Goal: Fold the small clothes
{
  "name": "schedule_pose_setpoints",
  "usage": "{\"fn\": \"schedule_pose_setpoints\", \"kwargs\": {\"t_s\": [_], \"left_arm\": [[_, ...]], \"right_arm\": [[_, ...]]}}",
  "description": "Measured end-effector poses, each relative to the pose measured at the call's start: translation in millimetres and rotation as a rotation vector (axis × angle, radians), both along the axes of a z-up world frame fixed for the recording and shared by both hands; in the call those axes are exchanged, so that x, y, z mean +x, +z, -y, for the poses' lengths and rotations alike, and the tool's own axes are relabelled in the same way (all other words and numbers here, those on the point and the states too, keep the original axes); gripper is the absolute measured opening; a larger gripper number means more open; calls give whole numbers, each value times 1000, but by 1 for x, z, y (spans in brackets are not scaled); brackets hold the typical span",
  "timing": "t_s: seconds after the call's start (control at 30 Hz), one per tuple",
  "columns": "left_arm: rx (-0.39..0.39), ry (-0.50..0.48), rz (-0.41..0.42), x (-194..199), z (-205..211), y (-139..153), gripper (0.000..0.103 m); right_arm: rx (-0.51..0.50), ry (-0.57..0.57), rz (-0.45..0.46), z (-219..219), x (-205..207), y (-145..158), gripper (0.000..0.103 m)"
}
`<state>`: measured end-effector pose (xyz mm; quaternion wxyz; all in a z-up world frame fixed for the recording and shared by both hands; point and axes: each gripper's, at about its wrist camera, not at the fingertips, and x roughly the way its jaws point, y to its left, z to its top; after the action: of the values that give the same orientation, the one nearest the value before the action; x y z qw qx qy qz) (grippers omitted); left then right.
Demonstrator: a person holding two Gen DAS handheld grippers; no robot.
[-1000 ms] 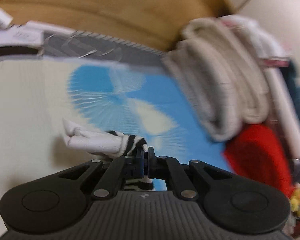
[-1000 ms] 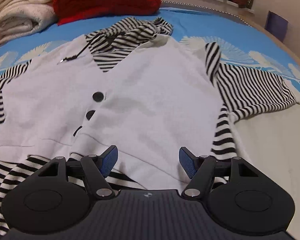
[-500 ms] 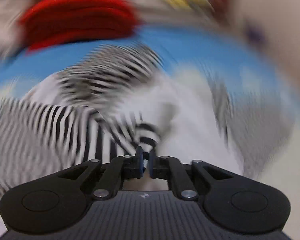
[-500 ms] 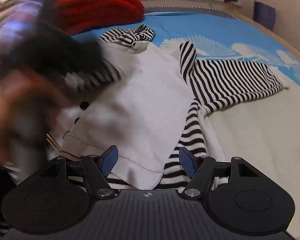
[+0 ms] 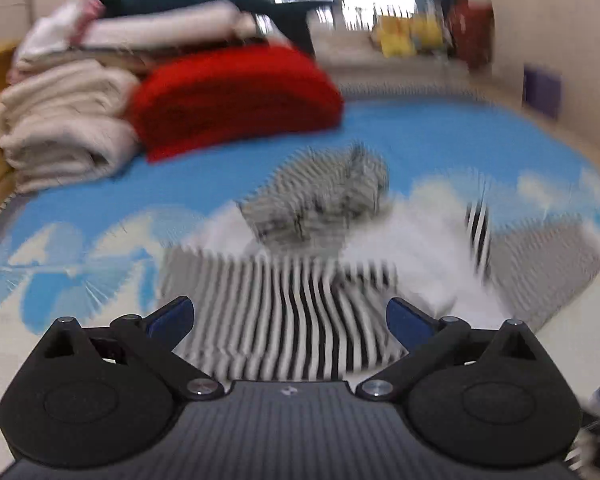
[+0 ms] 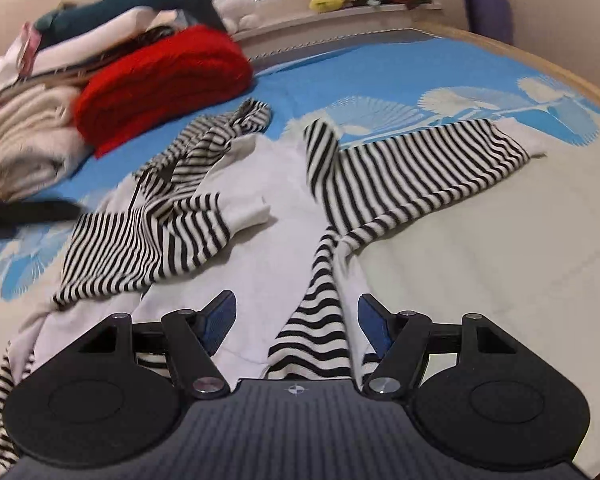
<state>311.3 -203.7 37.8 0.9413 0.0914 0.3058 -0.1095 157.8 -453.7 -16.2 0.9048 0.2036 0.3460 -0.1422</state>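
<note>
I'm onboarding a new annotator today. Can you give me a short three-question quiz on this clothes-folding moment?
1. True or false: the striped sleeve on the camera's left lies folded over the small white-fronted top with black-and-white striped sleeves.
2. Which sits beside the folded cream towels?
A. folded red knit blanket
B. green bucket
C. wooden stool
3. Fill in: the right hand-held gripper is ___ above the top's hem, and the left hand-held gripper has just been opening, nothing between its pads.

Key: 1 true; 2 A; 3 open.
</note>
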Motion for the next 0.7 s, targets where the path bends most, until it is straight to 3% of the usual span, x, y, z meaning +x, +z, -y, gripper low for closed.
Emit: {"fn": "schedule_pose_setpoints", "kwargs": {"t_s": [0.17,0.3,0.43,0.57,0.6,0.67,0.7], "left_arm": [[-143,-33,117,-49,-3,102,103],[-206,-69,124,-66,4,142,103],[-176,-73,143,-74,0,144,103],[-150,-37,144,-67,-25,122,103],[-144,-16,146,-62,-32,111,103],[-141,20,146,-47,-48,88,103],[-145,37,135,-39,-56,75,103]], "right_arm": [[34,-26,52,0,-11,3,70],[34,-14,68,-6,-8,6,70],[32,19,114,-12,-2,13,70],[66,72,163,-15,11,16,69],[86,95,164,-14,18,15,67],[124,136,146,-10,39,13,53],[132,135,130,-7,53,11,53]]}}
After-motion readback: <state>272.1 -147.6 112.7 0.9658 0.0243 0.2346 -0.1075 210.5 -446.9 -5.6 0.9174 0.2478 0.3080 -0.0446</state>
